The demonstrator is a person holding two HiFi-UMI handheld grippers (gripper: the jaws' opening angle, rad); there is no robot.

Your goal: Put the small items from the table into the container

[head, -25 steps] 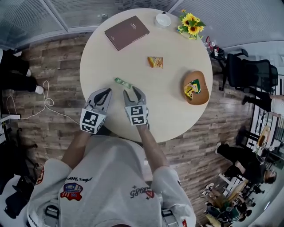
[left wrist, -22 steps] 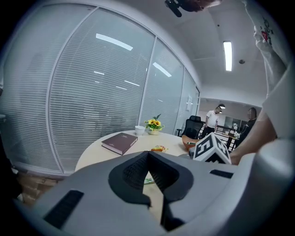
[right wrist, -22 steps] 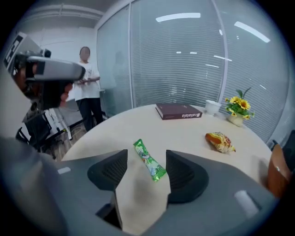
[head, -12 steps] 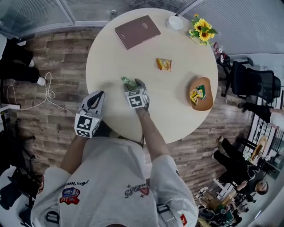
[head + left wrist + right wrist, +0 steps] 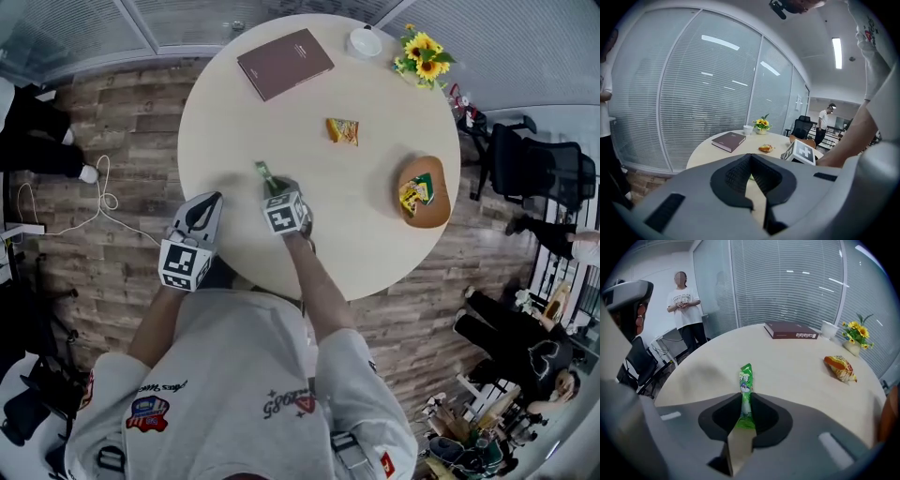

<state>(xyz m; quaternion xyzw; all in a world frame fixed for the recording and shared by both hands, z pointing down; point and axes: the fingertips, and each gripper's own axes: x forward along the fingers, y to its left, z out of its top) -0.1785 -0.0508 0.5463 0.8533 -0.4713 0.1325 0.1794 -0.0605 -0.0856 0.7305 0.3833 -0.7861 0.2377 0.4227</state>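
A thin green snack packet [image 5: 262,172] lies on the round table [image 5: 375,253], and its near end sits between the jaws of my right gripper [image 5: 277,187]. In the right gripper view those jaws [image 5: 743,397] are closing and pinch the green packet [image 5: 746,380], which sticks out forward. My left gripper [image 5: 208,202] hangs at the table's left front edge, its jaws [image 5: 750,157] together and empty. An orange snack packet [image 5: 342,131] lies further out. A wooden bowl [image 5: 427,217] at the right holds yellow and green packets.
A brown book [image 5: 285,63], a white cup [image 5: 365,41] and a pot of sunflowers [image 5: 422,49] stand at the table's far side. An office chair [image 5: 534,169] is at the right. A person [image 5: 684,310] stands beyond the table.
My right gripper has come down over the green packet and its jaws have closed on it. My left gripper has drawn away to the left, towards the table's edge.
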